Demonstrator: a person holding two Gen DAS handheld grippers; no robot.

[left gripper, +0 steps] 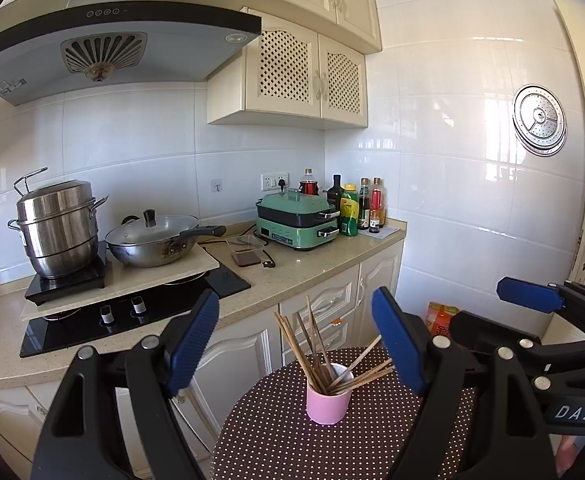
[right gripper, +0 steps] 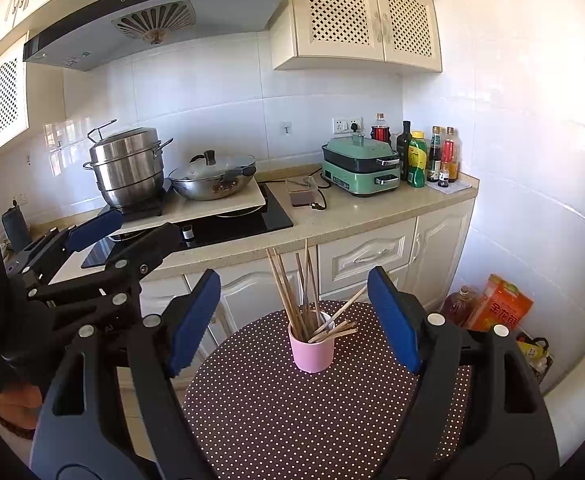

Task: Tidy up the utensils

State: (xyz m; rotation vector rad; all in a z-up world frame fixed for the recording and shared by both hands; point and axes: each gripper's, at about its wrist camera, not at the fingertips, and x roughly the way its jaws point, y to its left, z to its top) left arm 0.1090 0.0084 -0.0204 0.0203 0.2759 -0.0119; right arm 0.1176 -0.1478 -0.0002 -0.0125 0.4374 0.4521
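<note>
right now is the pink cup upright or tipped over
Upright: the pink cup stands on its base on the dotted table, chopsticks sticking out the top.

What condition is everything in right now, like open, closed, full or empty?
left gripper: open, holding nothing
right gripper: open, holding nothing
pink cup: upright on the dotted table
chopsticks: standing in the cup, fanned out
wok: lidded
steel pot: lidded
green cooker: closed
lattice cabinet: doors shut

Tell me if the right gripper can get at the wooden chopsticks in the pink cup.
Probably yes: the right gripper is open, facing the wooden chopsticks in the pink cup, with nothing between them.
</note>
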